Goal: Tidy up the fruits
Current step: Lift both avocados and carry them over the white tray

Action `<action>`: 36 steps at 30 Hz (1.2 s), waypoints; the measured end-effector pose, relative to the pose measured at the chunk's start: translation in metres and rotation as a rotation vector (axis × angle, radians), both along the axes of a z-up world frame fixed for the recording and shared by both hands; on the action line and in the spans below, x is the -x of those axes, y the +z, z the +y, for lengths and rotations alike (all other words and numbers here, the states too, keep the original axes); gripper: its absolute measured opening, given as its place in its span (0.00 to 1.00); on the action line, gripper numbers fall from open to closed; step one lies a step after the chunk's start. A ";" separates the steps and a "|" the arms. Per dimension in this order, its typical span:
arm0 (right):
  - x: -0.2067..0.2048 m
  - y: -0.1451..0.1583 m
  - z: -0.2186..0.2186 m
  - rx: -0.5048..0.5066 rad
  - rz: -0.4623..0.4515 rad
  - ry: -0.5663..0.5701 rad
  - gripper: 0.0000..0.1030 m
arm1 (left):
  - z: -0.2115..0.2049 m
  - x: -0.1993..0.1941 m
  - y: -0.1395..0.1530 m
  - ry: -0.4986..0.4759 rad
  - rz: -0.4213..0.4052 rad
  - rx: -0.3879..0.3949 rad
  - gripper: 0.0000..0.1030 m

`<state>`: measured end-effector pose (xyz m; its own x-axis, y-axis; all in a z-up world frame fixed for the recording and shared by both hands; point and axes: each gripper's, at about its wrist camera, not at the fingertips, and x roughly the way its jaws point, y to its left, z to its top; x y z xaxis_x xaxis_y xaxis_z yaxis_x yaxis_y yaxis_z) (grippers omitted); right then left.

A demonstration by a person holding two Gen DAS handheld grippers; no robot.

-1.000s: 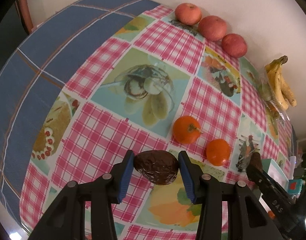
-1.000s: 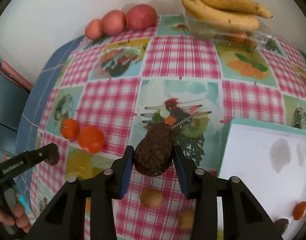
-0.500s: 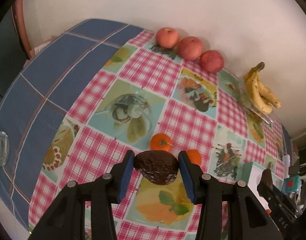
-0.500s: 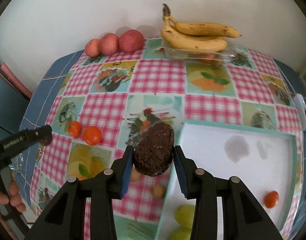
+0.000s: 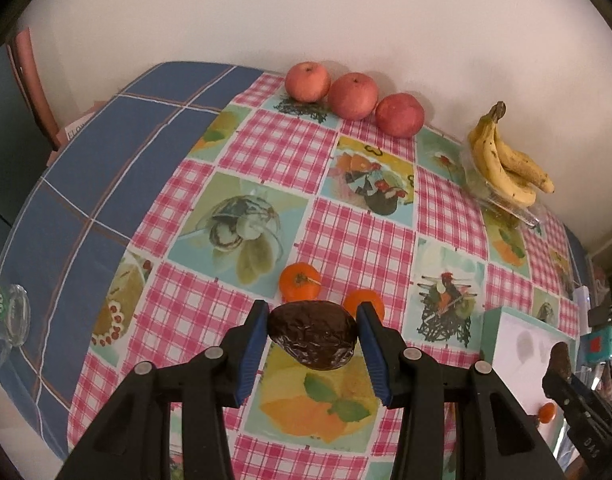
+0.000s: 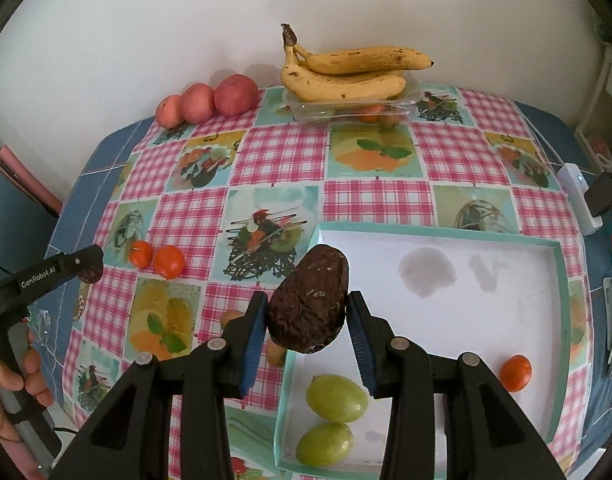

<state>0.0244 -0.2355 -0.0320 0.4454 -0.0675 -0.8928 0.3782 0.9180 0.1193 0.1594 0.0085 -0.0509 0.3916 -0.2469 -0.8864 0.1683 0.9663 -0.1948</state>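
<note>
Two hand-held tongs hang above a worktop (image 6: 369,200) covered in a pink-checked cloth with fruit pictures. The left tongs (image 5: 310,334) are closed on a dark, wrinkled avocado (image 5: 311,334), gripped sideways between blue pads (image 5: 252,350) and held in the air above the cloth. Just beyond it on the worktop lie two mandarins (image 5: 300,282) close together, the farther-right one partly hidden behind a pad. The right tongs (image 6: 306,322) are likewise closed on a second dark avocado (image 6: 309,300), held with its narrow end pointing up and away, above the near left edge of a shallow white tray with a teal rim (image 6: 561,320). In the tray lie two green grapes (image 6: 337,398) near the front left corner, touching or nearly so, and one small orange fruit (image 6: 515,373) at the right side. Along the far wall three red apples (image 6: 204,100) sit in a row, and to their right a bunch of bananas (image 6: 345,74) rests on top of a clear plastic punnet (image 6: 401,106) with small fruits inside. Two small brown fruits, too hidden to name, lie on the cloth behind the right tongs. In the right wrist view a person's hand (image 6: 6,376) grips the handle of the left tongs at the lower left. A clear glass (image 5: 6,320) stands on the blue part of the cloth at the left edge.
</note>
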 end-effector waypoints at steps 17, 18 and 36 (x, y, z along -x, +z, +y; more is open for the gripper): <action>0.044 -0.017 -0.097 -0.025 0.059 -0.255 0.41 | -0.078 0.041 -0.016 -0.216 0.043 -0.029 0.46; 0.048 -0.018 -0.103 -0.025 0.062 -0.272 0.41 | -0.083 0.043 -0.016 -0.232 0.042 -0.030 0.46; 0.092 0.008 -0.159 0.073 0.028 -0.451 0.41 | -0.167 0.088 0.001 -0.467 -0.036 0.044 0.46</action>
